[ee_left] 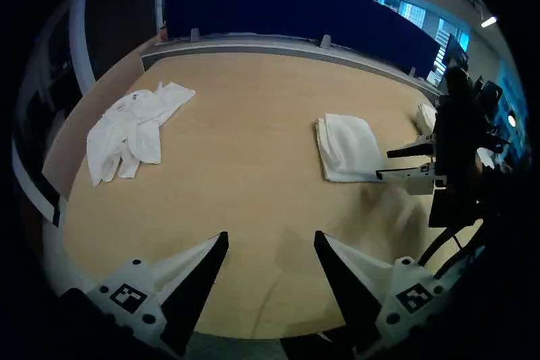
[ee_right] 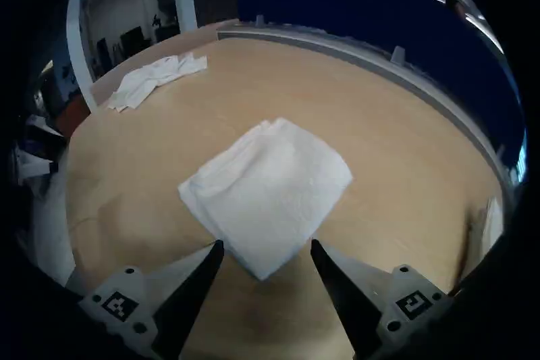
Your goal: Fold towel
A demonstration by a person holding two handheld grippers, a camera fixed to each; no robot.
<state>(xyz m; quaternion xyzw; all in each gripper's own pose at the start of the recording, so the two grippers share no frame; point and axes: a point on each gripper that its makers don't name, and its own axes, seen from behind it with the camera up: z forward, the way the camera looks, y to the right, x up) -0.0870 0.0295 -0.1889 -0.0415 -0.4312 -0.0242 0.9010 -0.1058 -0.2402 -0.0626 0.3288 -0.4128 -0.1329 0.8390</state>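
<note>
A folded white towel [ee_right: 270, 184] lies mid-frame on a table [ee_right: 378, 130], its near corner between the spread fingers of the right gripper [ee_right: 265, 246], while the left gripper [ee_left: 270, 252], also spread and empty, hovers lower centre, and dragging that corner could undo the folds.

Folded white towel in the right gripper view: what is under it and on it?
The folded white towel lies flat on the light wooden table; nothing rests on top. Its layers cover the tabletop beneath, so anything under or inside the folds is hidden.
</note>
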